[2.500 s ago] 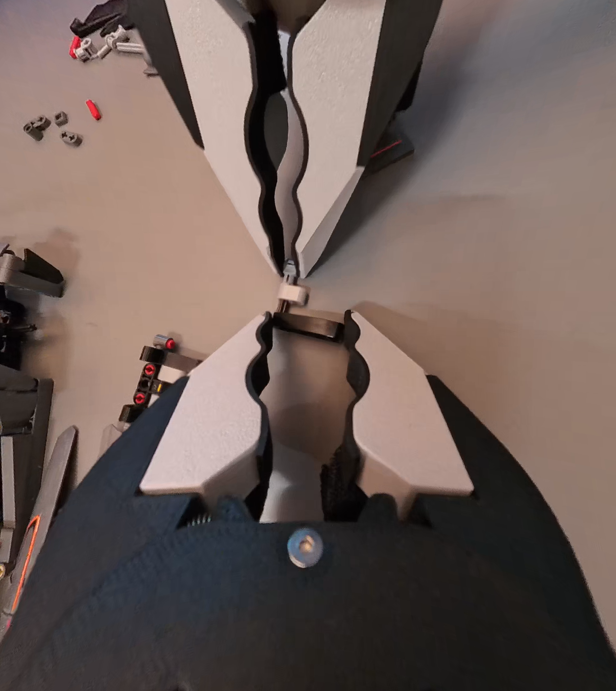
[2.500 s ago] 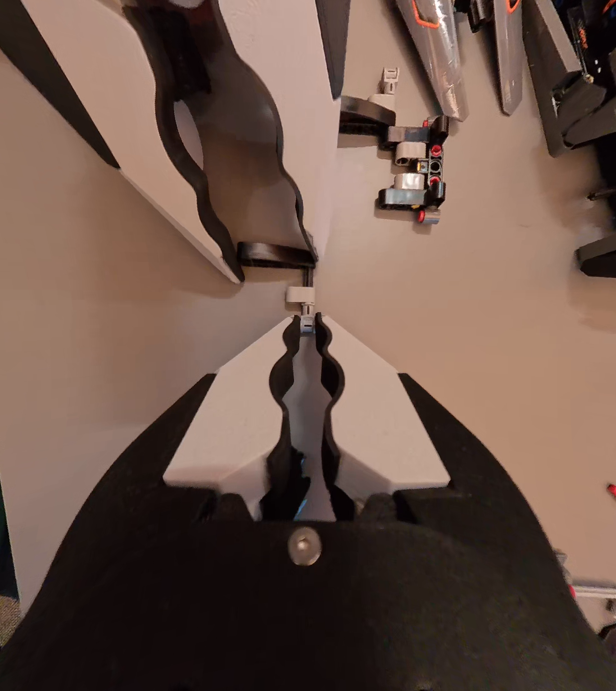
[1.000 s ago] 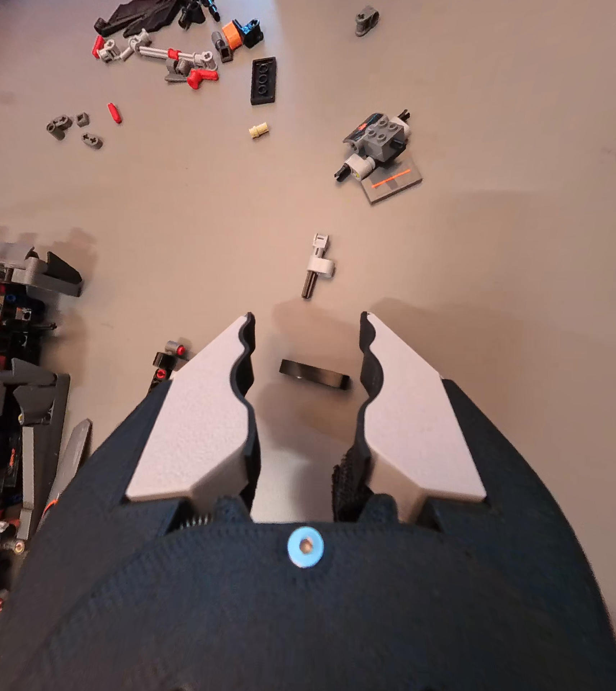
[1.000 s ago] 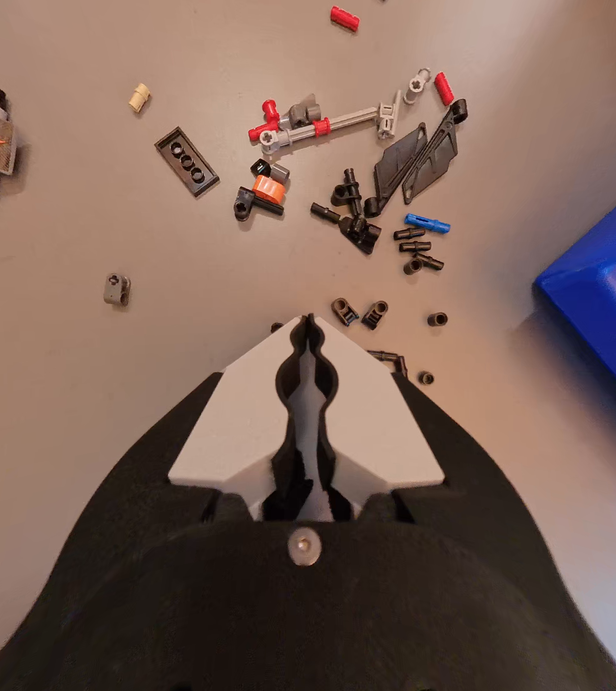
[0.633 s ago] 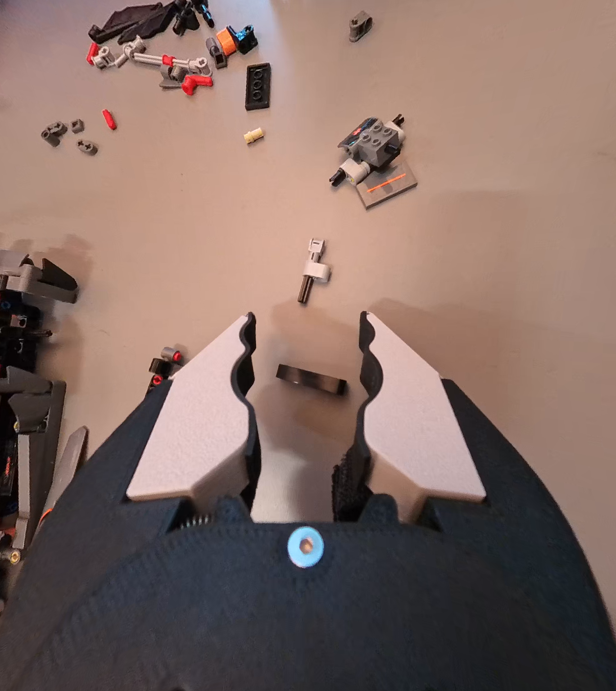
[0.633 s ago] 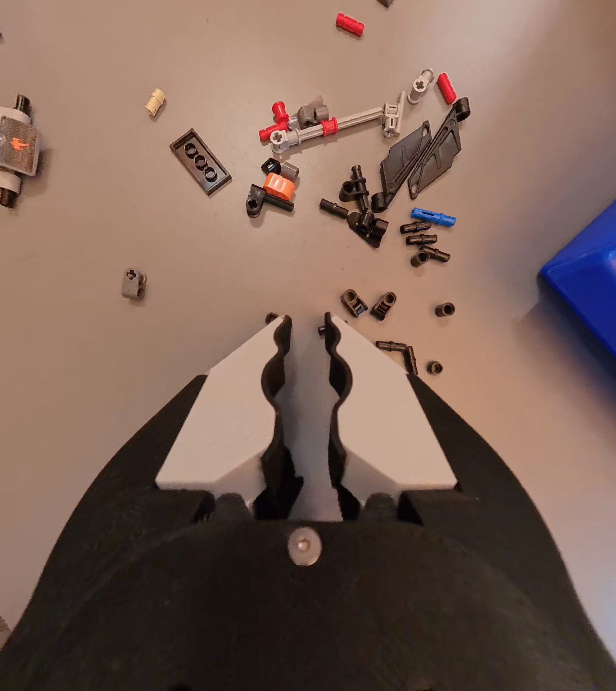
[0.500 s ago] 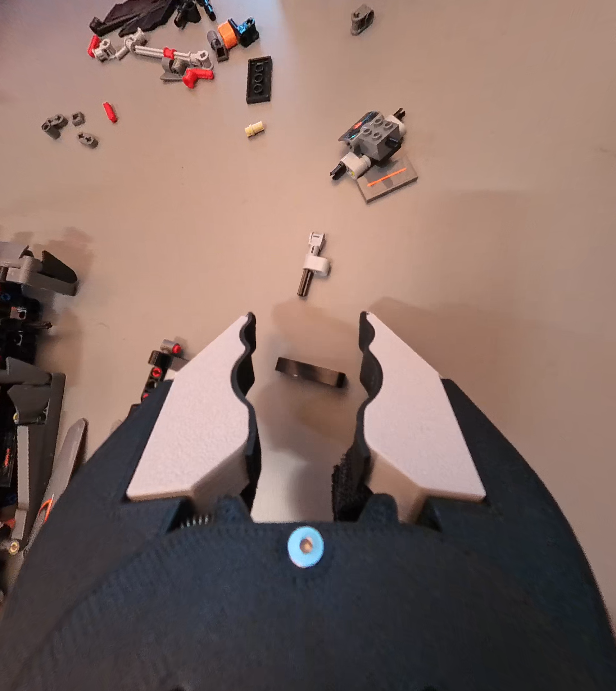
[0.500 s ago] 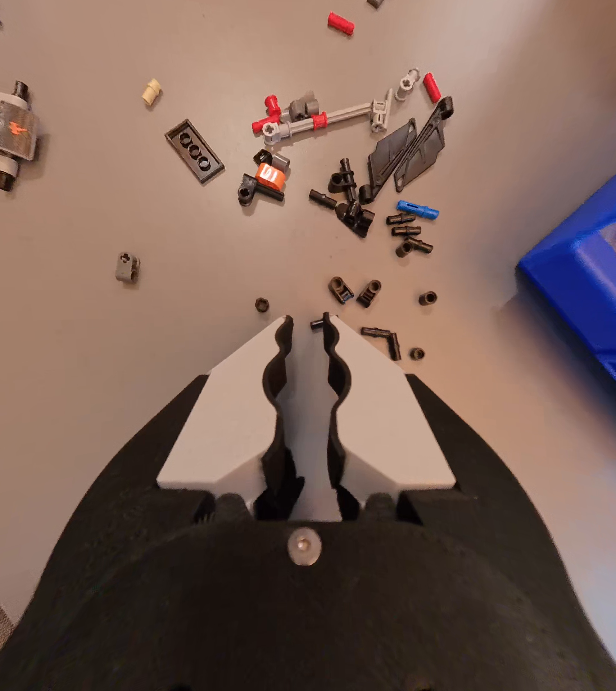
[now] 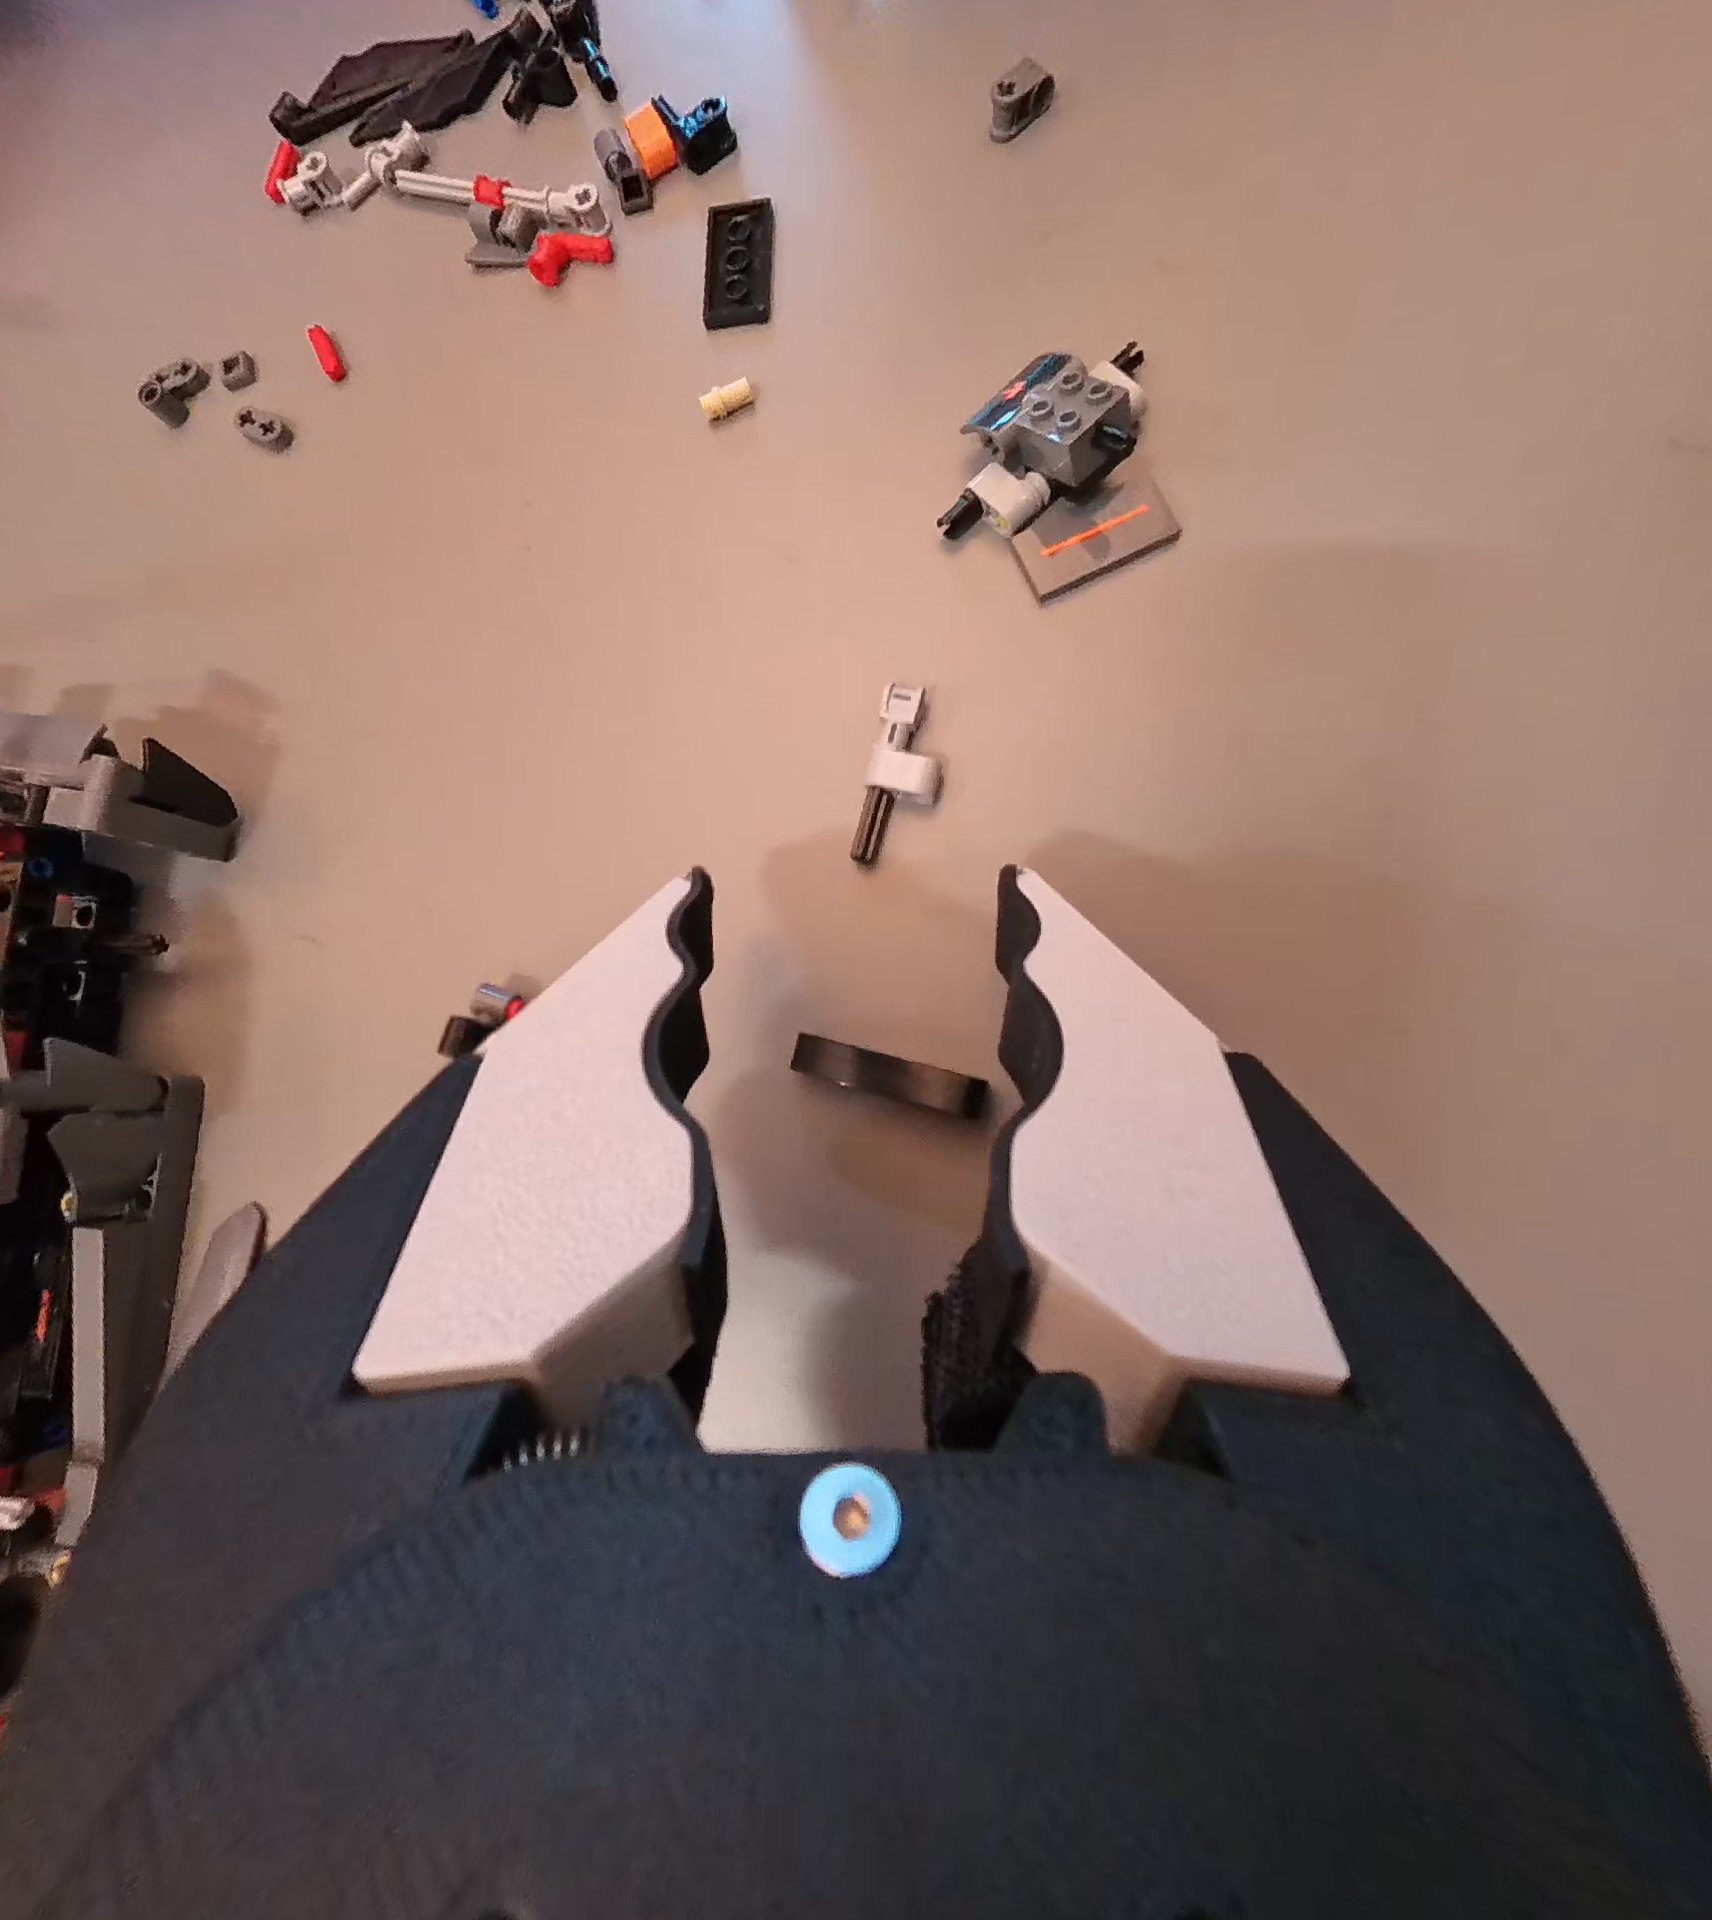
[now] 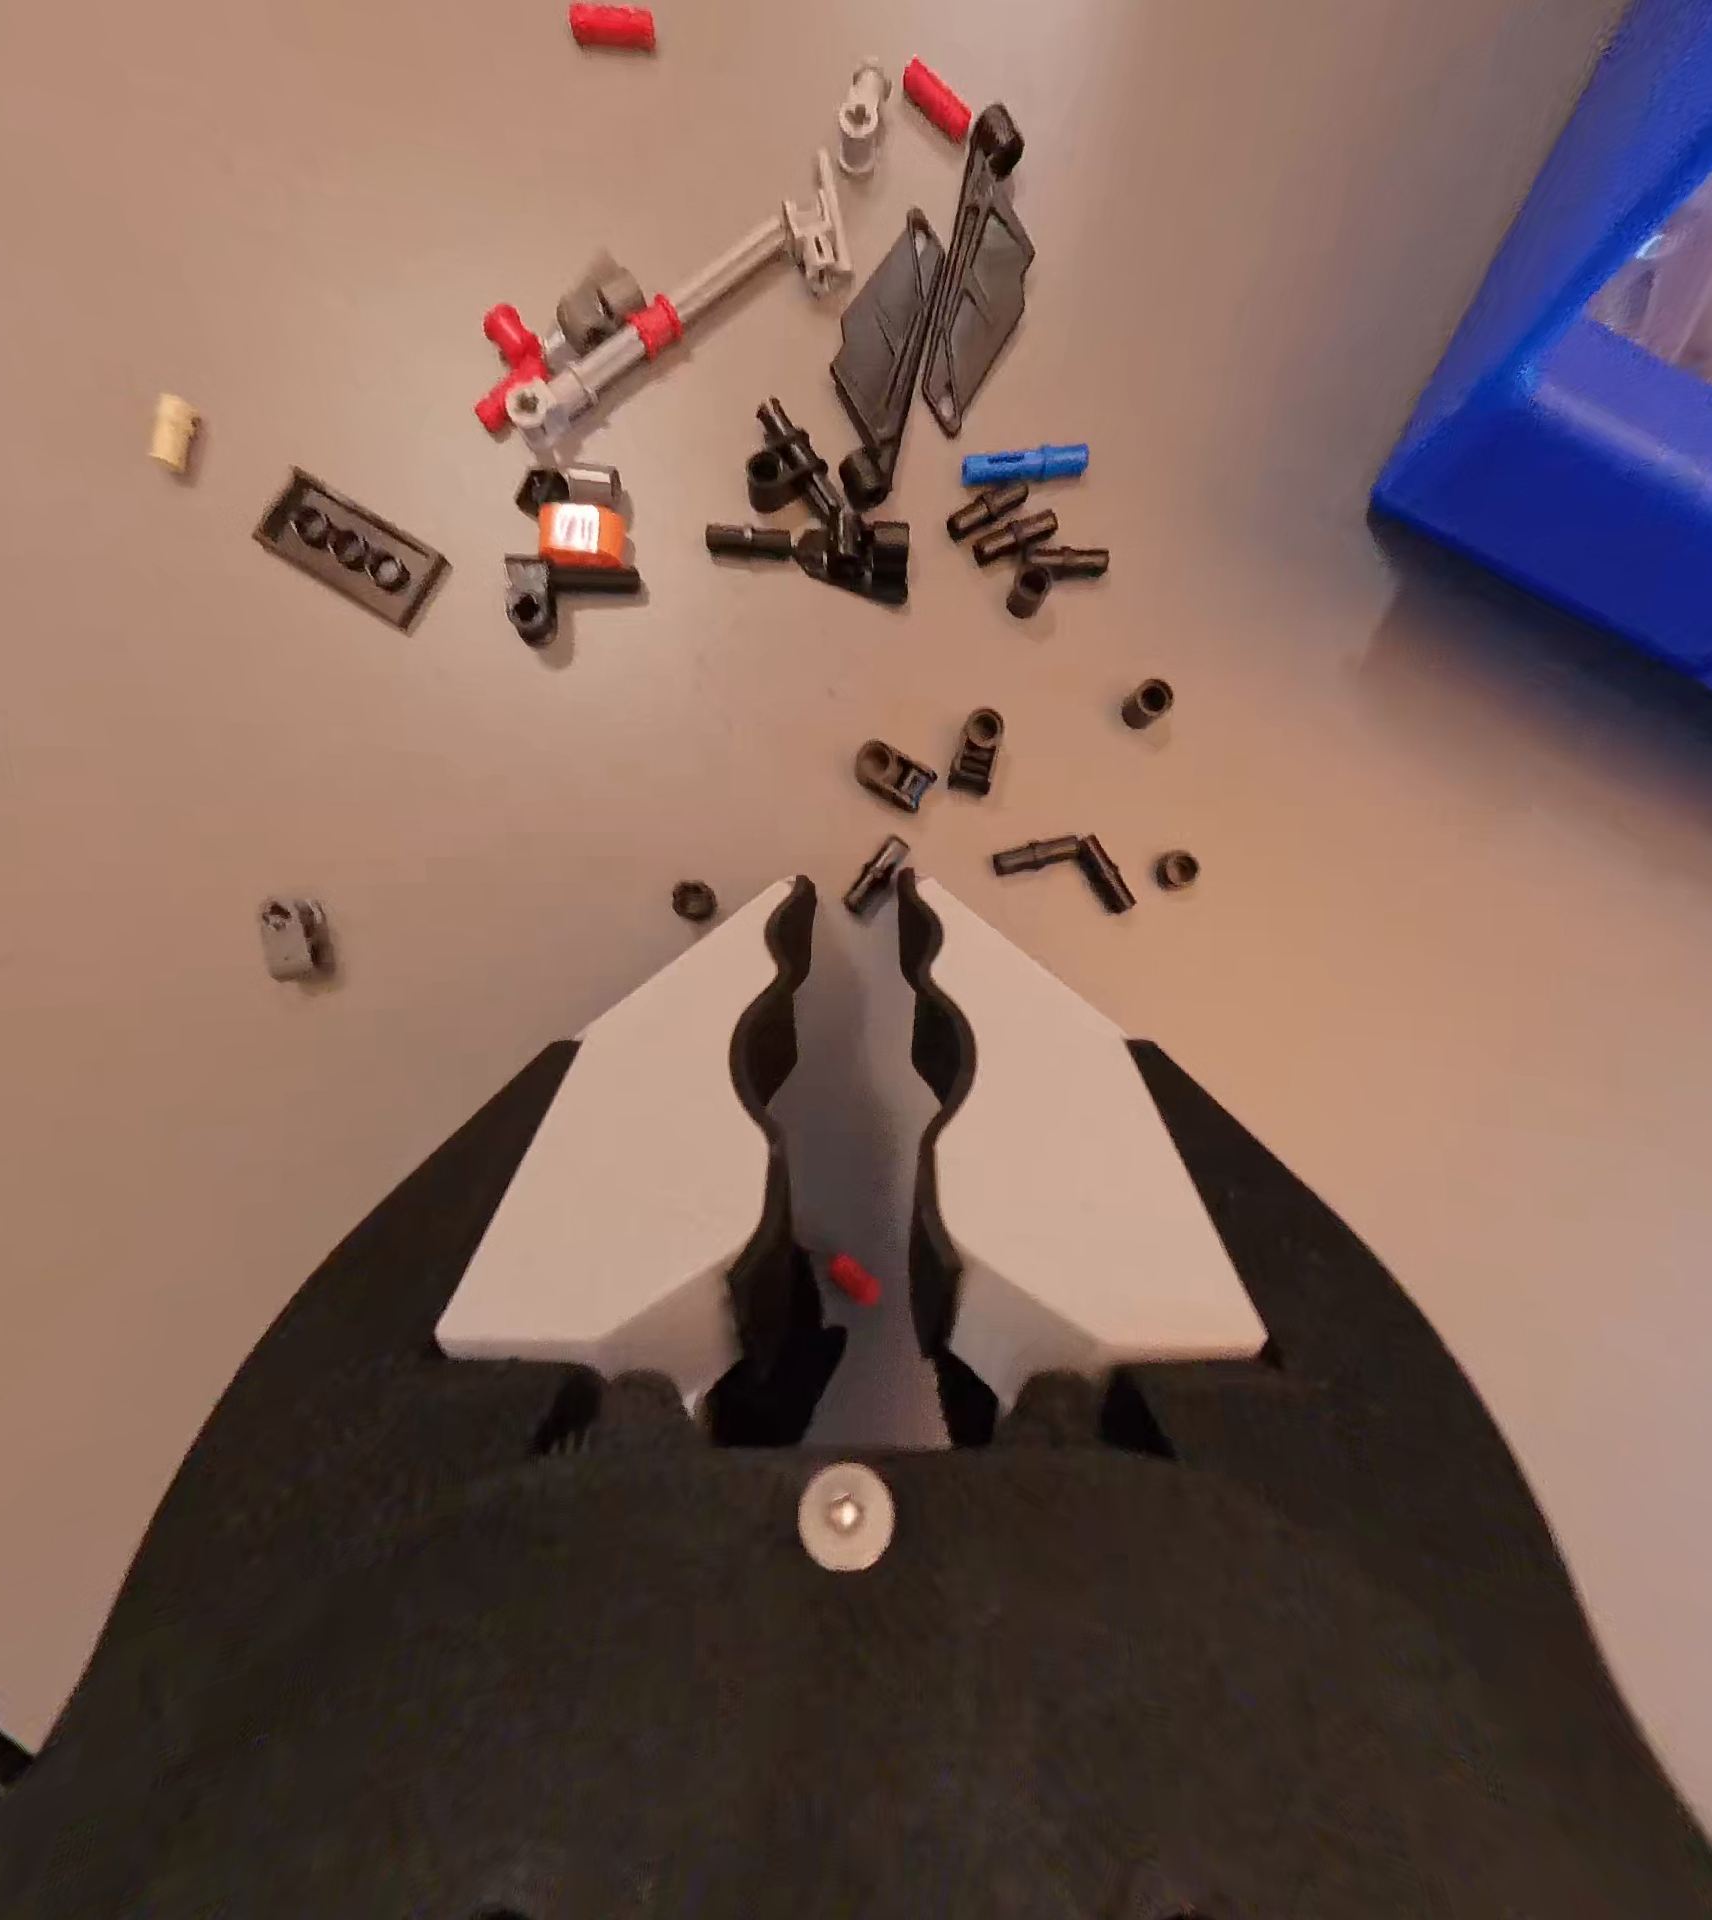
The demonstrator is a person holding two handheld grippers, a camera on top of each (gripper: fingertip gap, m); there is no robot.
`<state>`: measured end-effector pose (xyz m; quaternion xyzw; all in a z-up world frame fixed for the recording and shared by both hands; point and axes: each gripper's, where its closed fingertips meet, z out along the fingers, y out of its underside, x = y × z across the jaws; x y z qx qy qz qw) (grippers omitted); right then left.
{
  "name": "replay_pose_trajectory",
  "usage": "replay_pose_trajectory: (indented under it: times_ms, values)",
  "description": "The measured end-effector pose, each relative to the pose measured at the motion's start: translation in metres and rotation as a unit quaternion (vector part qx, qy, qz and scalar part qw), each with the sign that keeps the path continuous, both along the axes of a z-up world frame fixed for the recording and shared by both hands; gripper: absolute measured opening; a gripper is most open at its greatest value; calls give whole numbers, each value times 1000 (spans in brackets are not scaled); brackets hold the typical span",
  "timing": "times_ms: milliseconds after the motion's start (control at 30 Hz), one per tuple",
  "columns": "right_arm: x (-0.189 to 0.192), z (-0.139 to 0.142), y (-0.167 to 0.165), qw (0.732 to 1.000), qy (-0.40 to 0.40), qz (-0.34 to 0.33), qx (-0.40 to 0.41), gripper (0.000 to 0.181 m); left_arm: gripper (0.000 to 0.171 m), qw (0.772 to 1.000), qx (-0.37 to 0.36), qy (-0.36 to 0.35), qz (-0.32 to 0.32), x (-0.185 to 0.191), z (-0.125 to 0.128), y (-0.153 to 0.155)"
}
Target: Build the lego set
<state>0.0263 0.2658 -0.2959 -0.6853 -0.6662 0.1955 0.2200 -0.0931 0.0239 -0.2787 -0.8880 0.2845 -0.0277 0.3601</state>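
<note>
Our left gripper (image 9: 852, 883) gapes around the black curved piece (image 9: 888, 1075), lying untouched between its fingers, just behind the white-collared axle (image 9: 891, 774). Our right gripper (image 10: 854, 891), slightly parted and empty, now noses a black pin (image 10: 876, 876) among scattered pins, nearer than half a second ago.

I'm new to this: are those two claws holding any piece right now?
No. The left gripper is open over a black piece; the right gripper is open, empty.

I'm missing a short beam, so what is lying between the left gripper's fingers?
Between the open left gripper fingers, a curved black piece lies on the table, touching neither finger. Whatever lies beneath the gripper body is hidden.
</note>
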Motion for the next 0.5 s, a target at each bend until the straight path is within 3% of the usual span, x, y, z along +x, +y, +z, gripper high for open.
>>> replay_pose_trajectory:
  times_ms: [167,500]
  values:
    - [-6,-1,4,999,16,-20,-19,3,53,1000,2,-4,-1,1,1,-1]
    - [-10,19,-14,998,49,22,-16,3,51,1000,-8,2,-11,6,-2,4]
